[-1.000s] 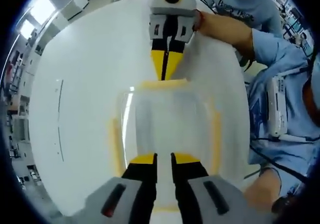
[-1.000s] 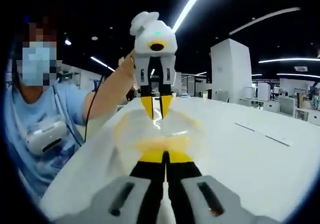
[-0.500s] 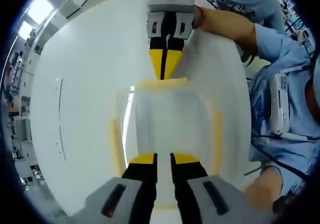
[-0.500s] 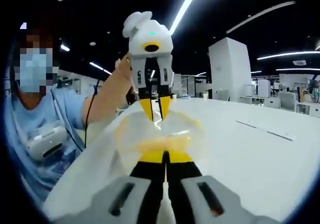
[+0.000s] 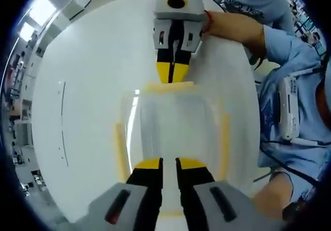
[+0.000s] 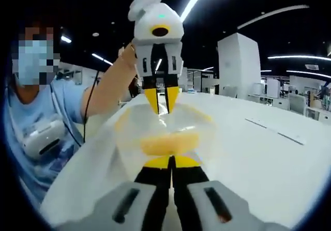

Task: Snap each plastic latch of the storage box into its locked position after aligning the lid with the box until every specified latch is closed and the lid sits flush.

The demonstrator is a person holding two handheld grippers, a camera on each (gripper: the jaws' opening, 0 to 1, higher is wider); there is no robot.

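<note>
- The clear plastic storage box with a see-through lid (image 5: 173,125) sits on the broad white bench (image 5: 88,102), between the two grippers, which face each other across it.
- Four yellow plastic latches (image 5: 170,87) line the box's edges in the left gripper view: one on the far side, one along each long side, and one at the near side behind the gripper's jaws.
- The left gripper (image 5: 168,163), black with yellow tips, has its jaws a narrow gap apart, released, their tips at the near edge of the lid; I cannot tell whether they touch it.
- The right gripper (image 5: 172,75) comes in from the top of the left gripper view, jaws pressed together with nothing between them, its yellow tips down at the far latch.
- In the right gripper view the right gripper (image 6: 170,162) rests its clenched yellow tips against the near yellow latch, and the storage box (image 6: 165,133) lies just beyond.
- There the left gripper (image 6: 161,101) points down onto the far end of the lid, jaws slightly apart.
- A person in a light blue shirt (image 5: 295,71) stands beside the bench, a bare forearm (image 6: 106,89) reaching to the left gripper.
</note>
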